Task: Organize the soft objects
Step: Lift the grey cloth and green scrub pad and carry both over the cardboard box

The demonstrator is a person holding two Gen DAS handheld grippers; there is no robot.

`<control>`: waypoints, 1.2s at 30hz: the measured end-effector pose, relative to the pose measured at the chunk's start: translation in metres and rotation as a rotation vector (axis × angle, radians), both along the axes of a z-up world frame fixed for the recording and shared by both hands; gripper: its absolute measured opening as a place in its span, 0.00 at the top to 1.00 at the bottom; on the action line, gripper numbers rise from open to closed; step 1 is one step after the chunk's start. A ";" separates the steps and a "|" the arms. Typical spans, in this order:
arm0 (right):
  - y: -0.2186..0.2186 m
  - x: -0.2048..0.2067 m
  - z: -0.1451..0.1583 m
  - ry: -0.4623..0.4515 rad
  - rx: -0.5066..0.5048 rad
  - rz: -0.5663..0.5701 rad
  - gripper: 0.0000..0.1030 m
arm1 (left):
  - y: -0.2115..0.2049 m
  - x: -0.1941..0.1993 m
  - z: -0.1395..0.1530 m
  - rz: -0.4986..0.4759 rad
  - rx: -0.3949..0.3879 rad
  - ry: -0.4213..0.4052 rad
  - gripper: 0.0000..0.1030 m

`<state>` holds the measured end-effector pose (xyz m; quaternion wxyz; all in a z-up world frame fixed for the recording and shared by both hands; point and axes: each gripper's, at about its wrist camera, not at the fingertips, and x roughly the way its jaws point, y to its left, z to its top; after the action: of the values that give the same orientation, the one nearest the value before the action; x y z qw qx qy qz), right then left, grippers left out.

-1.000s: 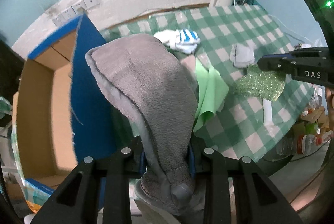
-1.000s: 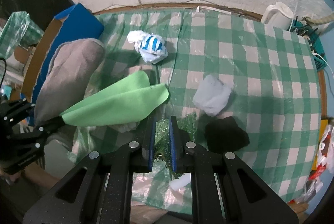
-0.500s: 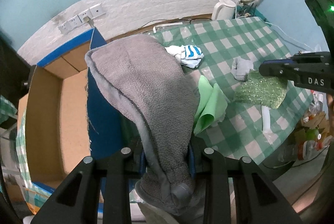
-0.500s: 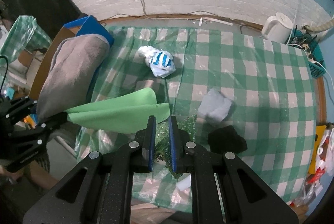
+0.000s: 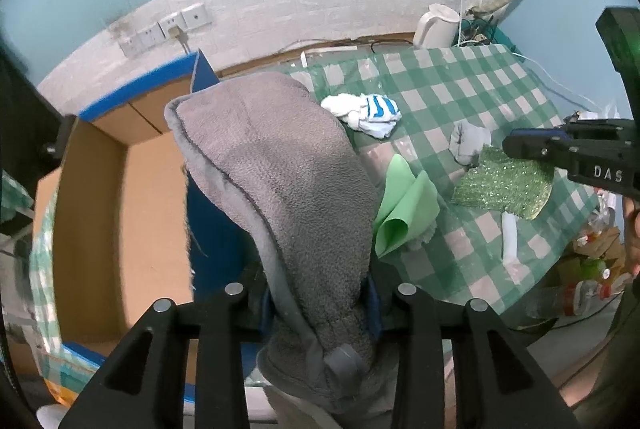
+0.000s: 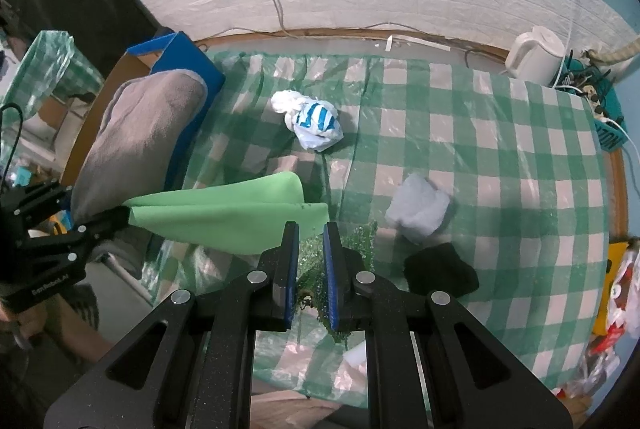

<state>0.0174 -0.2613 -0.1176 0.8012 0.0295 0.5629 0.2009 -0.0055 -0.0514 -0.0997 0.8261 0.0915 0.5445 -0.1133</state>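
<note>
A grey fleece towel (image 5: 280, 181) stands up out of my left gripper (image 5: 320, 305), beside the open cardboard box (image 5: 100, 209). The jaws are opening with the towel still filling the gap. A plain green cloth (image 6: 232, 217) runs into the same jaws of my left gripper (image 6: 100, 225). My right gripper (image 6: 310, 229) is shut on a glittery green cloth (image 6: 312, 269), which hangs just above the checked table (image 6: 500, 149). From the left wrist view, the right gripper (image 5: 510, 145) holds that glittery cloth (image 5: 504, 185) by its top edge.
On the table lie a white and blue striped cloth (image 6: 312, 121), a pale grey cloth (image 6: 420, 209) and a black cloth (image 6: 440, 269). A white kettle (image 6: 536, 49) and cables sit at the far right corner. The blue-sided box (image 6: 184, 57) stands off the table's left end.
Both views have tipped a little up toward the wall. The left jaws stand slightly wider around the grey towel. The right gripper keeps its hold on the glittery cloth.
</note>
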 end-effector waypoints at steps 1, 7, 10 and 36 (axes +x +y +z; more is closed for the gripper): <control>0.000 0.000 0.001 -0.004 0.005 -0.002 0.89 | 0.000 0.000 0.001 -0.002 -0.001 -0.005 0.64; 0.006 0.001 0.015 -0.032 0.068 0.002 0.89 | -0.004 -0.003 0.002 -0.015 -0.008 -0.001 0.64; 0.017 0.002 0.025 -0.049 0.095 0.017 0.89 | -0.006 -0.003 0.001 -0.024 -0.007 0.003 0.64; 0.107 0.015 -0.037 0.063 -0.048 0.148 0.89 | 0.042 -0.009 0.017 0.022 -0.086 -0.041 0.56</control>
<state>0.0325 -0.1538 -0.1541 0.7664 -0.0251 0.5932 0.2453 -0.0149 -0.0099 -0.0829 0.8414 0.0523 0.5231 -0.1254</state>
